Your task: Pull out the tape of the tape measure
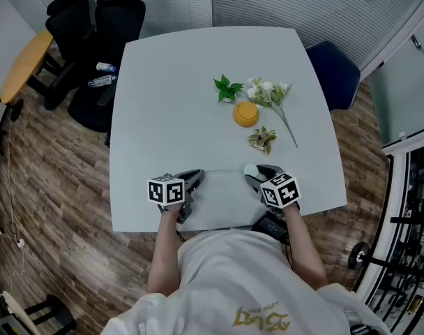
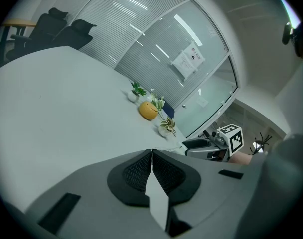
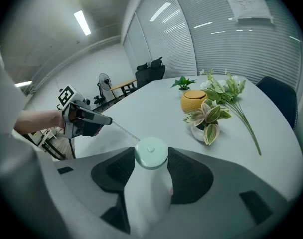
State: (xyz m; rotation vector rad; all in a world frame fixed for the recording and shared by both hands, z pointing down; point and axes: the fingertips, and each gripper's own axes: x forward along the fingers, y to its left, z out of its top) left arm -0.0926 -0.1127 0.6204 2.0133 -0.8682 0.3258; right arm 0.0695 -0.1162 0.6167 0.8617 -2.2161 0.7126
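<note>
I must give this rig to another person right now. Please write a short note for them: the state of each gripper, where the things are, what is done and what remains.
Left gripper: shut on the free end of the tape.
Right gripper: shut on the round pale green tape measure.
Place: both are at the near edge of the white table. The yellow pot and the plants stand farther out, well apart from the grippers.
Done: a short length of tape is out, stretched between the grippers.
Left: probably move the grippers apart to draw out more tape.
</note>
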